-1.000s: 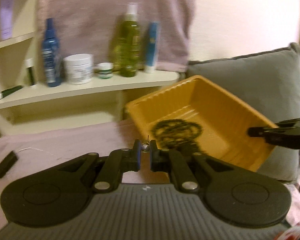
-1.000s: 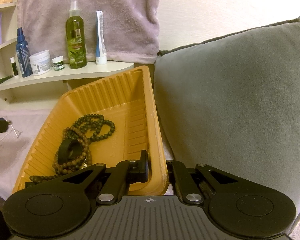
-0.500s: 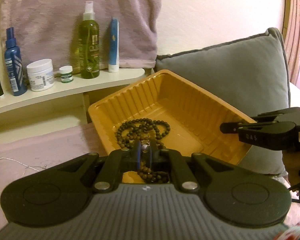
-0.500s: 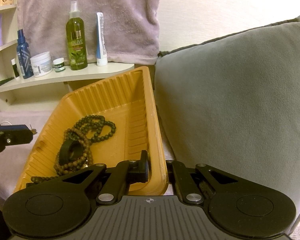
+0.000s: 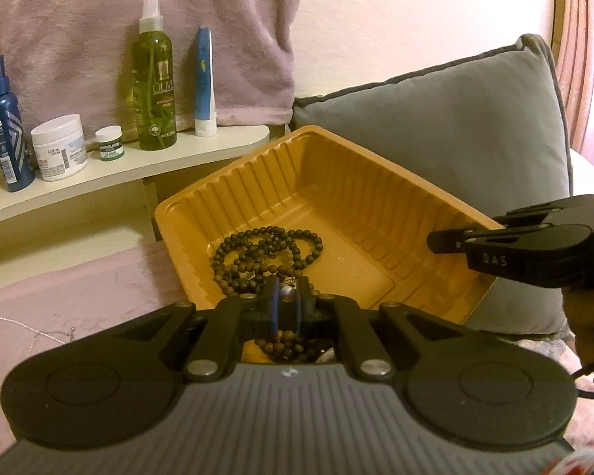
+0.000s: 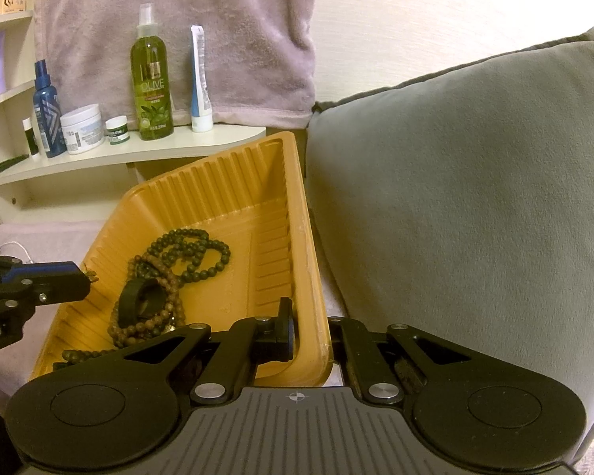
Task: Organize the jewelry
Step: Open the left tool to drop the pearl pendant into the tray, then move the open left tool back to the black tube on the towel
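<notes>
Silver and small, a little earring (image 5: 287,293) sits pinched between the blue pads of the left gripper (image 5: 287,306), whose jaws are almost closed around it. It hangs over the near end of the orange plastic tray (image 5: 257,182), right above the beads. A second ago this gripper was out over the pink blanket (image 5: 79,297), short of the tray; now it has moved across and tips a bit downward over it. In the right camera its tip (image 6: 65,277) shows at the tray's left wall, with the tiny piece poking out.

Inside the tray lie a dark green bead string (image 6: 196,253), a brown bead string (image 6: 154,316) and a black ring-shaped thing (image 6: 140,301) on top of the brown beads.

The right gripper (image 6: 311,330) has not moved. Its jaws are squeezed tight on the tray's right wall, one finger inside and one outside, and it points down a little. The tray tilts, with its far corner near the shelf (image 6: 118,154).

A gray pillow (image 6: 475,198) stands just beside the tray on the right. On the shelf stand a green OLIVE spray bottle (image 6: 151,79), a blue and white tube (image 6: 198,83), a blue bottle (image 6: 47,114), a white jar (image 6: 81,122) and a tiny green-labelled jar (image 6: 117,130). A thin silver chain (image 5: 27,330) lies on the blanket to the left.
</notes>
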A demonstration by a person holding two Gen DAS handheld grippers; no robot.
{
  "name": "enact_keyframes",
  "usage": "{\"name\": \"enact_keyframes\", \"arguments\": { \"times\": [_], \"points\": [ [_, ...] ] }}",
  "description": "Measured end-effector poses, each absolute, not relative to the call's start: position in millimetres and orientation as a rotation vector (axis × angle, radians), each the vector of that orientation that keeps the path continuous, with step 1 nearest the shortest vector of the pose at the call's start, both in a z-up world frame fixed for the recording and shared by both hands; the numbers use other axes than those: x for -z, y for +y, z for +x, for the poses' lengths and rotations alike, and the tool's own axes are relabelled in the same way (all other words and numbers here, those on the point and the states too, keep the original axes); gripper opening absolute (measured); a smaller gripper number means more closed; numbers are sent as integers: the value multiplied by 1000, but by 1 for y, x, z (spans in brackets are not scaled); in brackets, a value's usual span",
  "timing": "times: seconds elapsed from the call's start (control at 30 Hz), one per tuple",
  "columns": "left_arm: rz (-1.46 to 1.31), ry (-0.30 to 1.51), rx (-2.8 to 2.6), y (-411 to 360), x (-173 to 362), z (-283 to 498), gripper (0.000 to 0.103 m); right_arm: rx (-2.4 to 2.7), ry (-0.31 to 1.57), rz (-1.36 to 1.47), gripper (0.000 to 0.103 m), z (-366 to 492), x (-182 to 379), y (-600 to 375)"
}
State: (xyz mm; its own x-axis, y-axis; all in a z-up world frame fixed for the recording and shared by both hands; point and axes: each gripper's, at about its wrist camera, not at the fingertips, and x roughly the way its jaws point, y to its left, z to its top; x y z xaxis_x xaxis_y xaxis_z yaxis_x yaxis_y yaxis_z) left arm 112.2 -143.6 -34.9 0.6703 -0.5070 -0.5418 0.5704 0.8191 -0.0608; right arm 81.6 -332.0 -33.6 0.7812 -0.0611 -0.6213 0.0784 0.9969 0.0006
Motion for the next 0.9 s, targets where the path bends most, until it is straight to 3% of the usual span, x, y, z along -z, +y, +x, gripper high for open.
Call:
{"name": "enact_keyframes", "arguments": {
  "times": [0.1, 0.9],
  "points": [
    [128, 586, 604, -143, 38, 114, 16, 75, 669, 27, 5, 81, 34, -333],
    [73, 599, 289, -28, 56, 127, 16, 72, 672, 19, 5, 81, 33, -333]
  ]
}}
